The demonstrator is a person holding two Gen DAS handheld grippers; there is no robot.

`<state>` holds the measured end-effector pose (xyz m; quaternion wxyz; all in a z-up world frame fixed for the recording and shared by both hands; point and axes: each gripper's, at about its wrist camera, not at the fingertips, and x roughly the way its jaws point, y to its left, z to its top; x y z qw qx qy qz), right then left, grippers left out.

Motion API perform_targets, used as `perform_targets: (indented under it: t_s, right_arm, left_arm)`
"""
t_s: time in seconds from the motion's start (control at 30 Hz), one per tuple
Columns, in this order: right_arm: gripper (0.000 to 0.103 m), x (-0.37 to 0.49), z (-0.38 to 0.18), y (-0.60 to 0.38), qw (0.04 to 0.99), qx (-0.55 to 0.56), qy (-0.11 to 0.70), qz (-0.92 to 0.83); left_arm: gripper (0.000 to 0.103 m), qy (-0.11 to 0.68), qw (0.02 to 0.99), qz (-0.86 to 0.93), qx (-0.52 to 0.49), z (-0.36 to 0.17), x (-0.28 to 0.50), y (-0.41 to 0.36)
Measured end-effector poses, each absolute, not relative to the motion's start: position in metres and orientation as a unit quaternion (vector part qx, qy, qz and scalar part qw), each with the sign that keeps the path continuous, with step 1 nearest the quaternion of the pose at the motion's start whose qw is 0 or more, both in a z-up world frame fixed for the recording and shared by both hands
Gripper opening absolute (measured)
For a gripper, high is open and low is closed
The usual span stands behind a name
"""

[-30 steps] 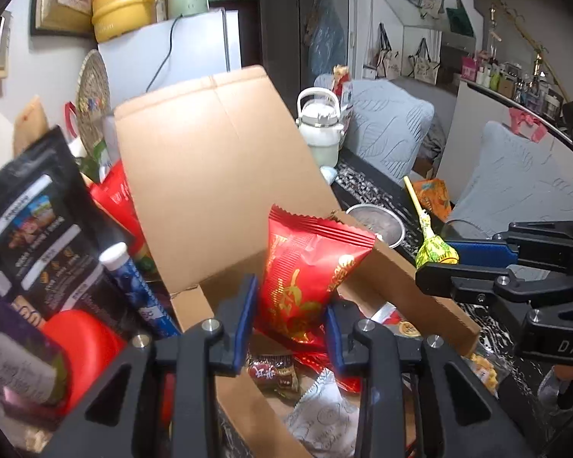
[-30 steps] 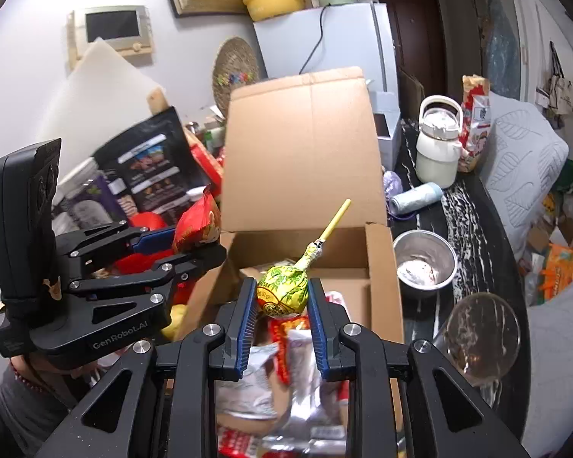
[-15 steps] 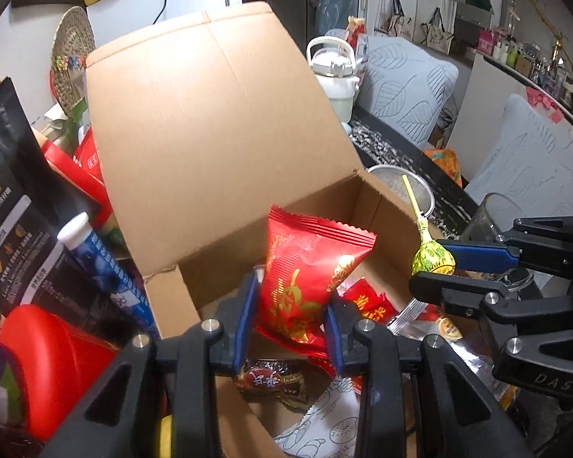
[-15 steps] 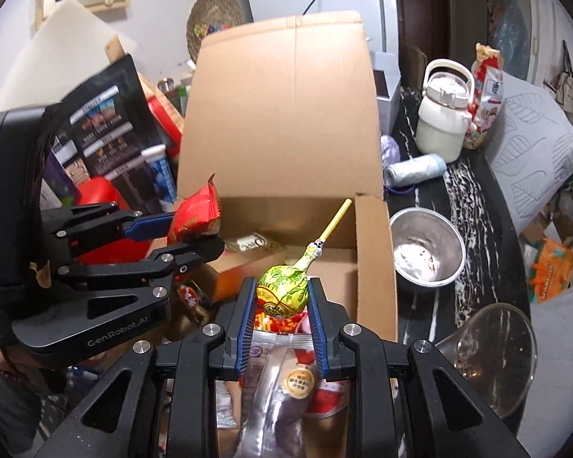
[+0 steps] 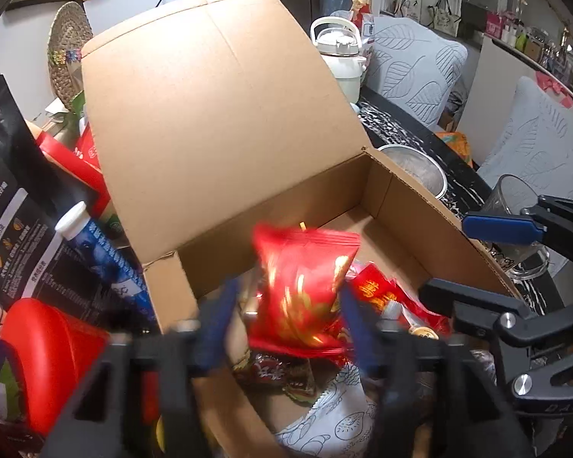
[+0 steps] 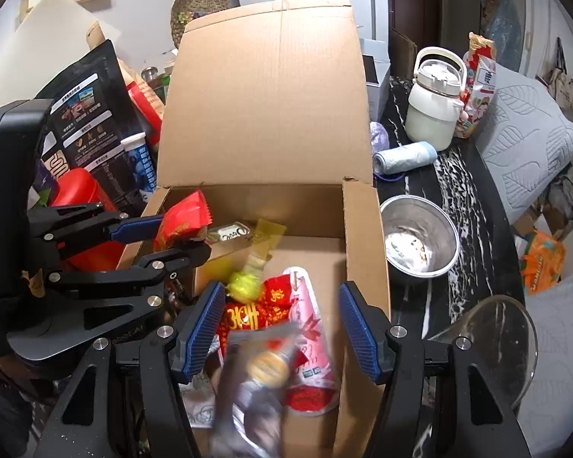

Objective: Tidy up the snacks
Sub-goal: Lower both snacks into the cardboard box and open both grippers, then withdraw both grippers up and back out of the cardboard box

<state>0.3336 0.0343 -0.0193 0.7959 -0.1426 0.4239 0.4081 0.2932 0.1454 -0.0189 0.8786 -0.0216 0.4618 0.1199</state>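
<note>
Both grippers are opening over the cardboard box point(image 6: 359, 229). The left gripper point(image 5: 286, 328) lets go the red snack packet point(image 5: 305, 286), the right gripper point(image 6: 282, 328) the lollipop point(image 6: 244, 284), which a moment ago were clamped. Both snacks drop inside the box; this placement seems done.

The cardboard box point(image 6: 263, 87) is plain tan brown. The snack packet point(image 5: 305, 290) is bright red with gold print. The lollipop point(image 6: 242, 286) has a yellow-green wrapper on a pale yellow stick. The right gripper point(image 6: 282, 328) is black with ribbed blue pads. The table point(image 6: 466, 187) is black with white marbling. The kettle point(image 6: 435, 110) is cream white, and the cushion point(image 6: 531, 122) is grey with a leaf pattern.
</note>
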Motion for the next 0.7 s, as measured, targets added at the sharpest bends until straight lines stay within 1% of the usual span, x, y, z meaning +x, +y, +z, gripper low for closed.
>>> perform_targets:
  t_s: [0.03, 0.13, 0.37, 0.7]
  right_arm:
    - [0.062, 0.333, -0.019, 0.033, 0.797, -0.143, 0.424, 0.406]
    - [0.062, 0.332, -0.016, 0.028, 0.801, -0.142, 0.423, 0.4]
    - [0.062, 0.326, -0.004, 0.018, 0.807, -0.138, 0.417, 0.394]
    - [0.062, 0.306, 0.03, 0.001, 0.825, -0.131, 0.388, 0.388]
  left_arm:
    - [0.079, 0.46, 0.879, 0.125, -0.022, -0.018, 0.292, 0.146]
    - [0.079, 0.46, 0.879, 0.123, -0.034, -0.016, 0.29, 0.15]
    - [0.079, 0.45, 0.884, 0.126, -0.027, -0.002, 0.28, 0.143]
    - [0.079, 0.418, 0.899, 0.132, -0.019, 0.037, 0.255, 0.126]
